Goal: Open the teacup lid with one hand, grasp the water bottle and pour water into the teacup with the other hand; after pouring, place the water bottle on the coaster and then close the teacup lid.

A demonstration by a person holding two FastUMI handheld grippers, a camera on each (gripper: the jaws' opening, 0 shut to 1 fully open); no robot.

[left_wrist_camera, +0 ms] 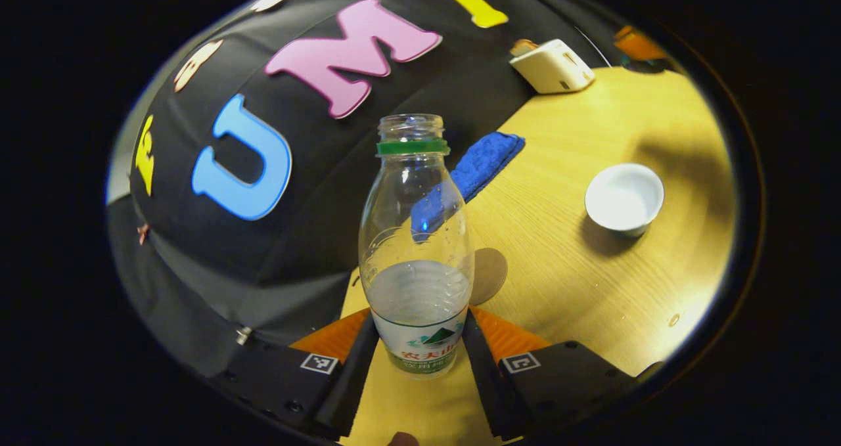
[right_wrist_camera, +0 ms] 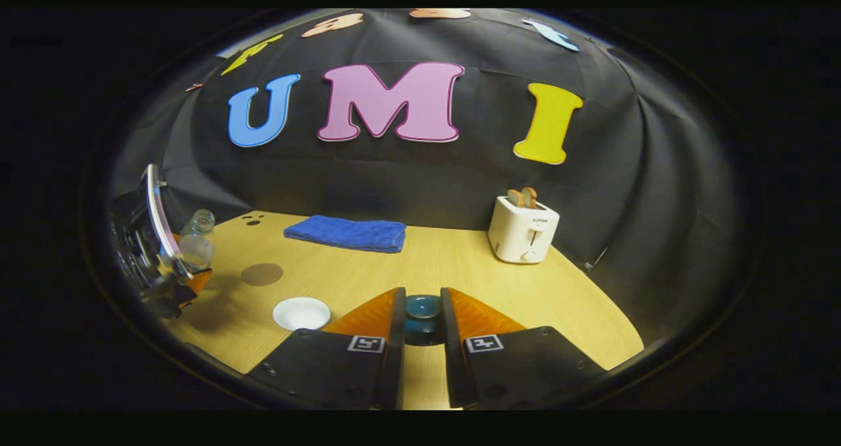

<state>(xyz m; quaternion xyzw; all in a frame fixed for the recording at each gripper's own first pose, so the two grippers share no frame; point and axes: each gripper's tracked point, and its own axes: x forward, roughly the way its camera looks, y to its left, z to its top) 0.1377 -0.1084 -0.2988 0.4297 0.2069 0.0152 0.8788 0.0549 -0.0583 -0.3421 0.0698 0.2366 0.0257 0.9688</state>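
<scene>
The left gripper (left_wrist_camera: 420,341) squeezes the clear plastic water bottle (left_wrist_camera: 416,249) low down, both fingers on its sides. The right gripper (right_wrist_camera: 422,331) pinches the round teal lid (right_wrist_camera: 422,311). The white teacup (left_wrist_camera: 624,198) sits open on the wooden table (left_wrist_camera: 565,282). I think pouring comes next: bring the bottle over the cup and tip slowly

Open tabletop (right_wrist_camera: 460,262) between towel (right_wrist_camera: 346,233) and toaster (right_wrist_camera: 523,230).

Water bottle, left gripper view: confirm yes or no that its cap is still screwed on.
No: the water bottle held in the left gripper has a bare open neck, with just the green ring below it.
</scene>
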